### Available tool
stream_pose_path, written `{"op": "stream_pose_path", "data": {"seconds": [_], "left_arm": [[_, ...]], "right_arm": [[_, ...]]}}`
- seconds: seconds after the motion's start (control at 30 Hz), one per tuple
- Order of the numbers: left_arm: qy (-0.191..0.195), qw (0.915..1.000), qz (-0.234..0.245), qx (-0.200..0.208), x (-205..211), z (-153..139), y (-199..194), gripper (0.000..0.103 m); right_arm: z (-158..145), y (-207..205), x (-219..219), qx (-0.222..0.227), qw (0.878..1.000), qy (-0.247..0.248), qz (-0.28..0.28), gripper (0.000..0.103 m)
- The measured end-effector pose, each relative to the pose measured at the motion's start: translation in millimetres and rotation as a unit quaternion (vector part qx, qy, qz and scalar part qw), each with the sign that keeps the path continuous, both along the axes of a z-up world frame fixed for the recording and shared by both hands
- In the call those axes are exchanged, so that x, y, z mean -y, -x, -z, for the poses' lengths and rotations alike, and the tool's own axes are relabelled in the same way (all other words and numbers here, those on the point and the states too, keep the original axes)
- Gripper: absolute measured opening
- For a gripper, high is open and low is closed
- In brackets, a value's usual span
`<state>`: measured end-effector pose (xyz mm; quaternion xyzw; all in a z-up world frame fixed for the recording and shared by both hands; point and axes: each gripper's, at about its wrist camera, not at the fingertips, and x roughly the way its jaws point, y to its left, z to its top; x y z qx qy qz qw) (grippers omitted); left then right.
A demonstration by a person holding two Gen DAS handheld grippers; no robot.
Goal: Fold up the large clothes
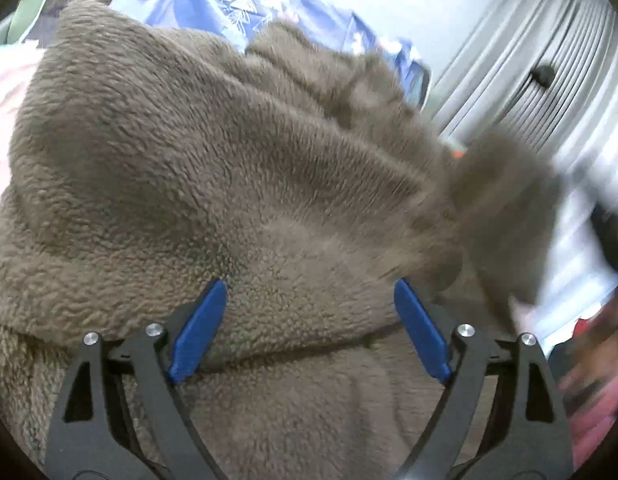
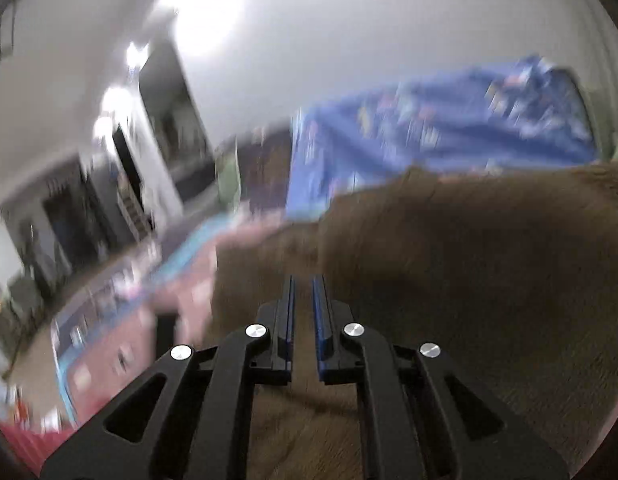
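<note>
Large brown-grey fleece garment [image 1: 237, 184] heaped in thick ridged folds, filling most of left wrist view. Behind fleece: blue patterned cloth with white print [image 1: 229, 4]; beyond fleece's right edge: white louvred door with dark round knob [image 1: 543, 76]. Surface under fleece not visible.

Left gripper [image 1: 311, 292]: blue-padded fingers [image 1: 201, 332] spread wide just above fleece, pads clear of pile, nothing gripped. Fold seam running across fleece between the two fingers.

Right gripper [image 2: 303, 284]: fingers [image 2: 319, 312] nearly together, only a narrow slit between pads. Brown fleece directly behind and below fingers, raised flap bulking up to right of them; thin edge of fleece pinched between pads, though blur hides the contact itself. Right wrist view heavily smeared. In left wrist view, right-hand corner of fleece also smeared and lifted off heap.

Step judged: mid-fold, one edge of fleece carried across rest of garment by right gripper, left gripper released and free.

Next move calls for: laying carried edge flat over fleece body, corners matched; left fingers repositioned on opposite edge or along seam to pin it. Thick pile likely springy, so flattening press probably needed. Risk: pinched edge slipping.
</note>
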<state>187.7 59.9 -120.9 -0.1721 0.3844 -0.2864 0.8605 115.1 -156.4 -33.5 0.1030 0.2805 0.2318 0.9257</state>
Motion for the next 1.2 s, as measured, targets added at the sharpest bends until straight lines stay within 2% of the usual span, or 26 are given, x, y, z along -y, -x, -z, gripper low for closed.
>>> {"op": "stream_pose_path", "data": {"seconds": [0.03,0.07,0.13,0.17,0.23,0.37,0.47,0.57,0.6,0.67,0.7,0.77,0.83,0.93,1.0,1.1,1.13,1.2], "left_arm": [[0.012,0.9999,0.002,0.000,-4.5,-2.0,-0.1,0.090],[0.032,0.9995,0.005,-0.001,-8.8,-4.2,2.0,0.092],[0.067,0.9976,0.016,-0.007,-16.8,-7.4,1.9,0.094],[0.071,0.9972,0.019,-0.010,-16.7,-7.9,2.3,0.095],[0.069,0.9972,0.025,-0.018,-13.0,-5.6,1.3,0.095],[0.060,0.9958,0.055,-0.041,15.0,-7.4,-6.7,0.095],[0.027,0.9952,0.084,-0.042,53.4,-13.1,-20.0,0.097],[-0.037,0.9949,0.084,-0.040,94.9,-10.2,-44.9,0.094],[-0.041,0.9946,0.086,-0.040,99.9,-8.7,-48.2,0.078],[-0.048,0.9930,0.099,-0.043,119.1,-12.6,-54.8,0.032],[-0.048,0.9939,0.093,-0.035,123.6,-20.8,-55.1,0.030],[-0.044,0.9945,0.093,0.017,126.5,-54.6,-43.9,0.028],[-0.059,0.9895,0.088,0.099,119.6,-109.6,-20.4,0.028],[-0.095,0.9754,0.057,0.191,88.9,-169.3,14.9,0.029],[-0.130,0.9655,0.021,0.225,63.5,-184.6,33.4,0.030],[-0.195,0.9518,-0.049,0.232,22.0,-173.1,40.6,0.033],[-0.211,0.9507,-0.067,0.218,10.1,-159.6,34.8,0.034],[-0.224,0.9592,-0.071,0.157,-5.4,-121.2,10.6,0.040]], "right_arm": [[21.8,-7.9,-9.3,-0.041,0.999,0.013,-0.010,0.012],[32.6,-10.7,-11.7,-0.064,0.998,0.015,-0.014,0.016],[48.9,-10.8,-7.5,-0.090,0.996,0.010,-0.011,0.021],[51.3,-6.0,-3.6,-0.094,0.996,0.008,-0.004,0.026],[48.7,4.4,12.2,-0.083,0.996,0.005,0.020,0.030],[42.4,23.2,46.2,-0.069,0.996,-0.007,0.064,0.032],[45.7,19.8,78.1,-0.065,0.991,-0.011,0.114,0.038],[54.4,22.5,102.5,-0.078,0.984,-0.043,0.158,0.038],[58.7,23.4,107.0,-0.082,0.982,-0.051,0.165,0.038],[63.0,26.3,116.1,-0.087,0.978,-0.068,0.179,0.038],[62.3,32.4,123.5,-0.086,0.976,-0.072,0.186,0.038],[54.0,42.0,131.0,-0.070,0.975,-0.078,0.195,0.038],[39.6,56.5,137.7,-0.042,0.976,-0.075,0.199,0.038],[15.6,79.1,144.1,0.005,0.977,-0.056,0.207,0.050],[7.3,86.1,140.0,0.023,0.977,-0.041,0.207,0.055],[17.6,80.0,129.9,0.005,0.979,-0.007,0.206,0.056],[24.6,75.0,124.4,-0.007,0.978,0.008,0.206,0.056],[45.0,59.9,112.9,-0.051,0.975,0.047,0.210,0.056]]}}
